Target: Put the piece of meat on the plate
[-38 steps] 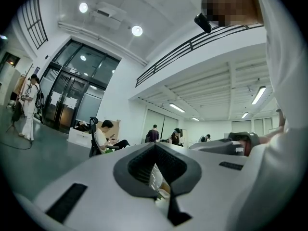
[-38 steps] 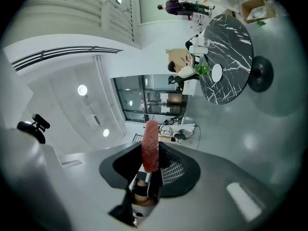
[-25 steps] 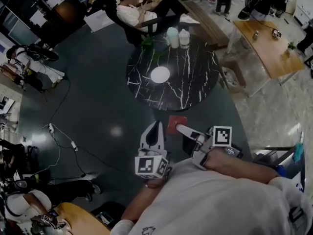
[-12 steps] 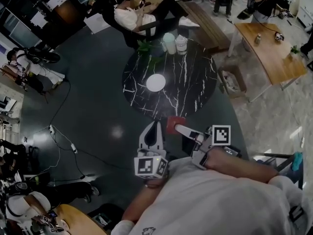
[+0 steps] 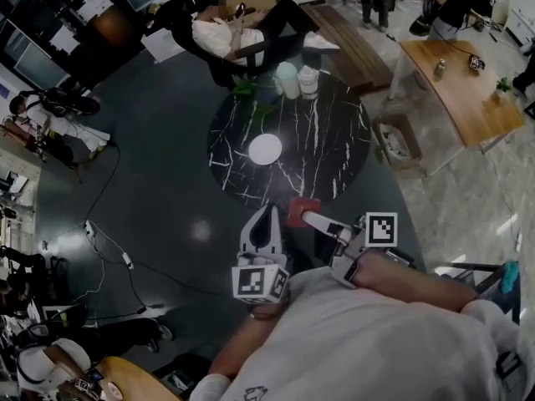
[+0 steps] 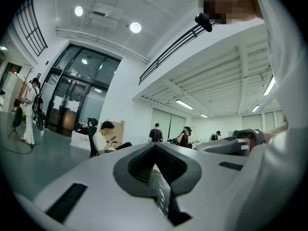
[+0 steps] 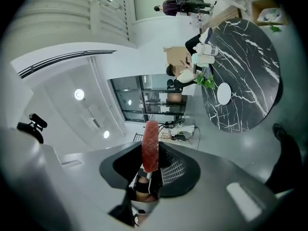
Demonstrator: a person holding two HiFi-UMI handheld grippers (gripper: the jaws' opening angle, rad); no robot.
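One piece of meat (image 7: 150, 146), red and flat, is pinched by its edge in the fingers of the right gripper (image 5: 309, 217). It sticks out in front of them. It hangs over the dark floor (image 5: 167, 190), just short of the round black table (image 5: 334, 140). The white plate (image 5: 266, 149) sits on that table, well apart from the meat.

I think this is the carry step, and the meat has not reached the plate yet. The next move needs the person to come close. Then the right gripper must reach over the table edge, bring the meat down flat on the plate and let go.

The left gripper (image 5: 267, 214) is beside the right one. Its fingers are pressed together with nothing in them.

Two pale cups (image 5: 298, 78) and a small green plant (image 5: 248, 85) stand at the far side of the table, away from the plate. A person sits in a chair (image 5: 219, 32) behind them. Nothing seems to block the way except the near table edge.
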